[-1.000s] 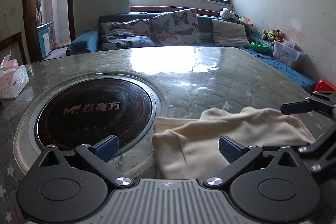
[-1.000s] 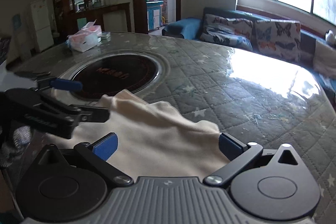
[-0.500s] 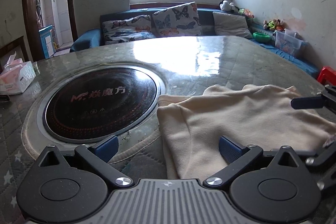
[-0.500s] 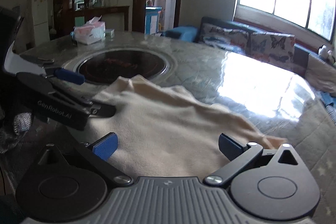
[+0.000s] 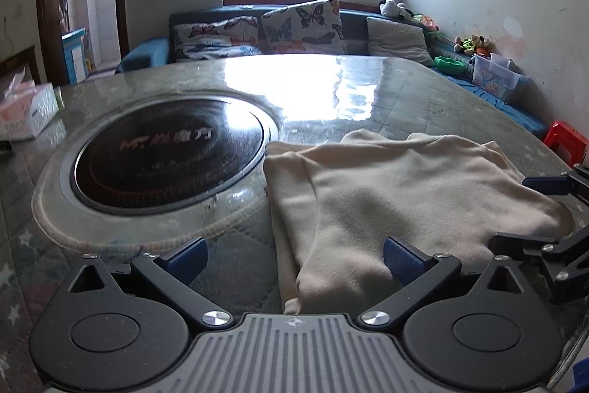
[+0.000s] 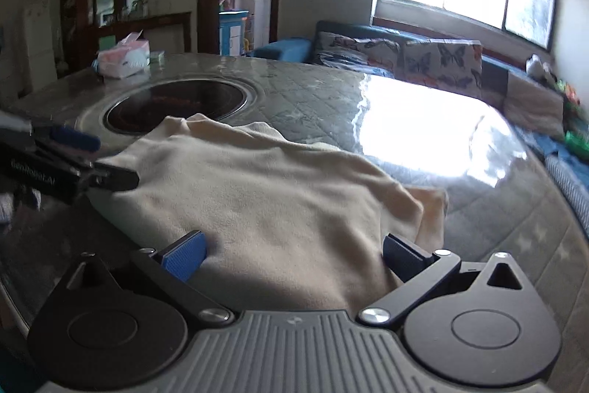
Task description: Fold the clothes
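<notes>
A cream garment lies folded and flat on the quilted table, just right of the round black cooktop. My left gripper is open at the garment's near left edge, and the fabric reaches in beside its right finger. In the right wrist view the garment fills the middle, and my right gripper stands open over its near edge. Each gripper shows in the other's view: the right gripper open at the garment's right corner, the left gripper open at its left corner. Neither holds any cloth.
A round black cooktop is set into the table left of the garment. A tissue box stands at the far left. A sofa with butterfly cushions runs behind the table. A red stool stands beyond the table's right edge.
Both wrist views have risen and tilted down, so more of the garment shows. It lies flatter and more spread than a second ago. Both grippers have stayed open.
</notes>
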